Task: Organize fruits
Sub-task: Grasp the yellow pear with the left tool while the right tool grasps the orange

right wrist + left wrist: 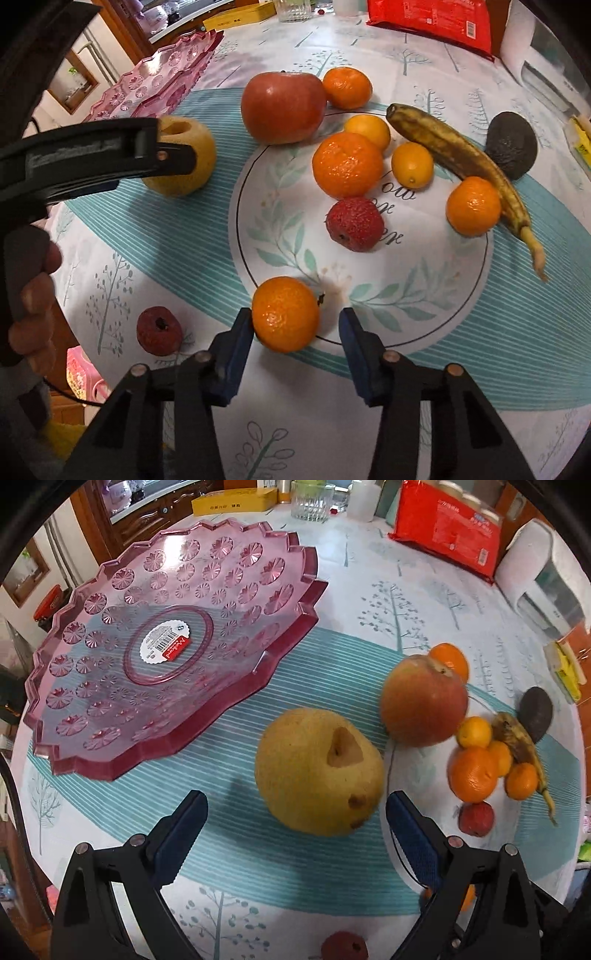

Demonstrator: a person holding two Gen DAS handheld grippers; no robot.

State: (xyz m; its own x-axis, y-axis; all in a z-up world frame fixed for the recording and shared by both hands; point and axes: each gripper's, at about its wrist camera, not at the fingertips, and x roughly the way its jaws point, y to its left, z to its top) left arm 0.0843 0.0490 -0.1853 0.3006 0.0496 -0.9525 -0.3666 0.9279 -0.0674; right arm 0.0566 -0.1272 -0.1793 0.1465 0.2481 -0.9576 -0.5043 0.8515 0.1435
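The left gripper (295, 812) is spreading its fingers wide around the big yellow pear (317, 771) lying mid-bench beside the empty pink faceted plastic tray (166, 646) toward the far left edge. The right gripper (295, 328) is bracketing a small orange mandarin (285, 314), fingers parted, not yet pinching. Next, each probably needs closing, then carrying to the tray.

Yellow pear (317, 771) beside red apple (423, 701), tangerines (347, 164) clustered, pink tray (166, 642)
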